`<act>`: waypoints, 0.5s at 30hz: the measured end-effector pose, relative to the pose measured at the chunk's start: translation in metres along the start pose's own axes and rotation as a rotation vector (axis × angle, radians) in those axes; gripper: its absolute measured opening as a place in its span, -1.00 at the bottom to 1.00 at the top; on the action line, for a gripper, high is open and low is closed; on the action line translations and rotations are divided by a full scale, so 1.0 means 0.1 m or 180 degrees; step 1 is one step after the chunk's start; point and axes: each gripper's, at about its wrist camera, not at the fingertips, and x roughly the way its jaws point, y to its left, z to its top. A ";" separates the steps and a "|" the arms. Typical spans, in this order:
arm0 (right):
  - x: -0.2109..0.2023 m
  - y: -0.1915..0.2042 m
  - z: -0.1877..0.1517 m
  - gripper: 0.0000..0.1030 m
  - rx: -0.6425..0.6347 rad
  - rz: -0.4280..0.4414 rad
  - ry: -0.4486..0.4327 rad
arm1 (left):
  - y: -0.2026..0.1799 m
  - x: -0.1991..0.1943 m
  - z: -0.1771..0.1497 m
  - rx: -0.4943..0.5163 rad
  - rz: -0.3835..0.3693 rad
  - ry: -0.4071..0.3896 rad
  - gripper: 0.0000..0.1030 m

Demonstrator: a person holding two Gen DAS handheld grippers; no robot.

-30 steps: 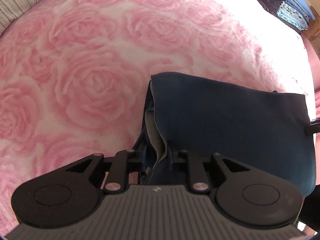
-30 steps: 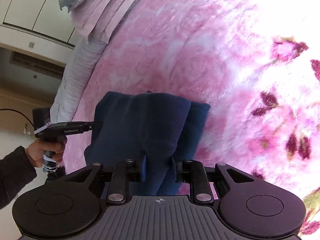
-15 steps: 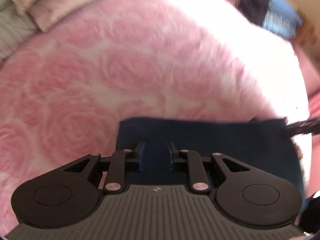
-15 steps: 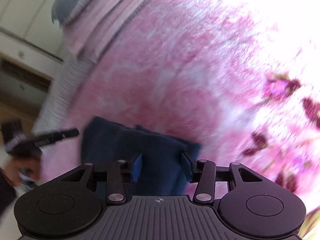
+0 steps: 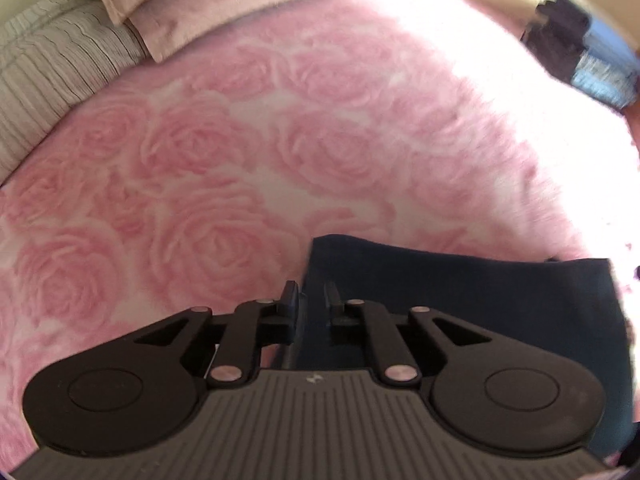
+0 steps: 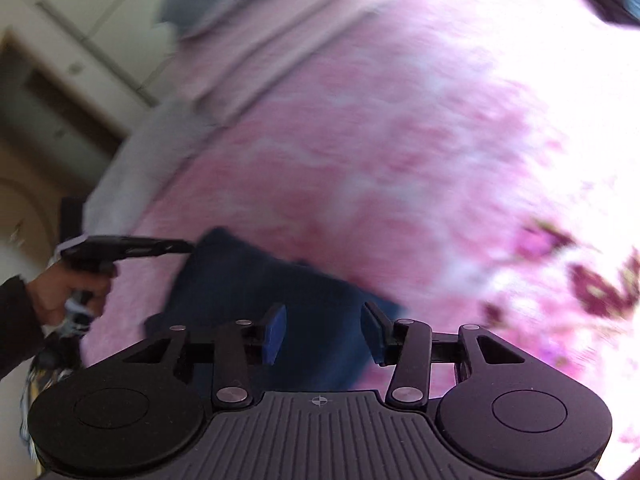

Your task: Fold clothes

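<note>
We saw the garment (image 5: 460, 300) folded on the bed (image 5: 240, 160), running from 12 toward 3 o'clock beneath our just-closing, empty left claw (image 5: 312, 294), our right claw (image 6: 324, 334) spread, just widened, empty above it.

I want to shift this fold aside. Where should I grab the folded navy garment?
Take the navy garment by its left edge as the left wrist view shows it, coming in low from the bare pink blanket beside it. That edge runs straight and clear of anything else, so one pinch there would probably catch all layers and keep the fold.
</note>
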 end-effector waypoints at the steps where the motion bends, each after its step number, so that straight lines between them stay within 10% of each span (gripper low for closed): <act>1: 0.04 0.09 -0.01 -0.10 -0.0092 0.0104 0.0028 | -0.01 -0.08 -0.06 -0.0005 -0.0033 -0.0022 -0.82; 8: 0.41 0.27 -0.36 -0.11 -0.0732 0.0302 0.0405 | -0.23 -0.15 -0.69 0.0200 -0.0154 0.0122 -0.79; 15: 0.42 0.01 -0.46 -0.11 -0.1089 0.0226 0.0150 | -0.23 -0.27 -1.25 0.0029 0.0179 -0.0272 -0.67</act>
